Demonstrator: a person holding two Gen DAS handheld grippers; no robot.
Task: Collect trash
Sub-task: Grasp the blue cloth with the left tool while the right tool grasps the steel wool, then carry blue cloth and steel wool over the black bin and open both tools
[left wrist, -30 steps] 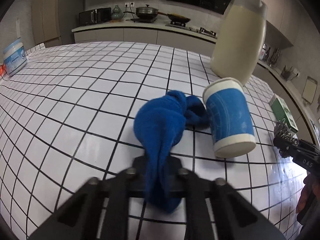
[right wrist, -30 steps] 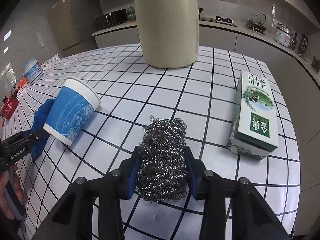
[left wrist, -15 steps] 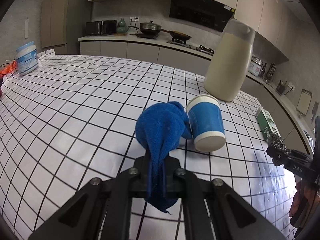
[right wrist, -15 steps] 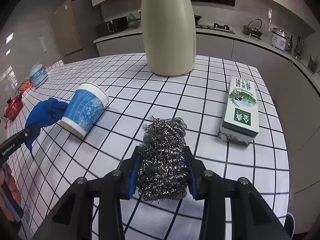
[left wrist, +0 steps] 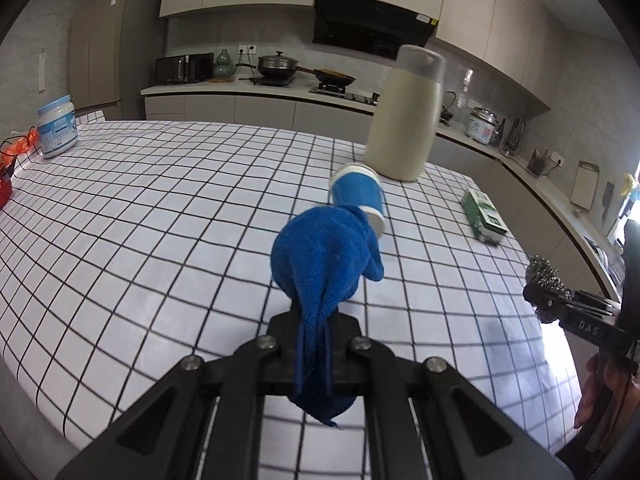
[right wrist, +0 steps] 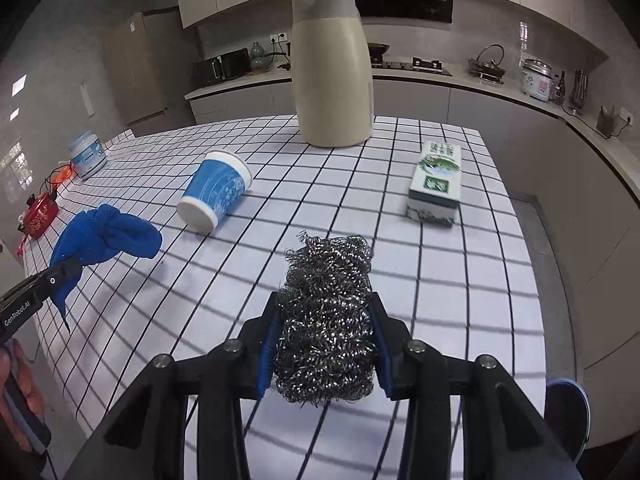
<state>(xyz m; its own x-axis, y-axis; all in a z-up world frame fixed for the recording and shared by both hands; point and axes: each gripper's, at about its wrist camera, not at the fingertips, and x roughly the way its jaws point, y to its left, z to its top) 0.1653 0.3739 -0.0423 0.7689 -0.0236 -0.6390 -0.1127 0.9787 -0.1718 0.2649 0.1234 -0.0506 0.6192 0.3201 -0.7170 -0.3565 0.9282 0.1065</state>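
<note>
Left gripper (left wrist: pixel 314 344) clamps blue cloth (left wrist: pixel 324 260); right gripper (right wrist: pixel 325 344) clamps steel scourer (right wrist: pixel 326 320), both above table (right wrist: pixel 460 280).

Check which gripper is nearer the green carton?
Right. The right gripper, holding steel wool, sits just short of the carton; the left gripper is farther, beyond the cup.

Each camera sits just behind its own claw, looking forward and down across the checked tabletop (left wrist: pixel 160 208) toward the kitchen wall. Both views share the blue cup (left wrist: pixel 358 196) (right wrist: pixel 216 194), the cream jug (left wrist: pixel 404 120) (right wrist: pixel 332 80) and the green carton (left wrist: pixel 482 216) (right wrist: pixel 436 182), and each catches the other claw at its edge.
</note>
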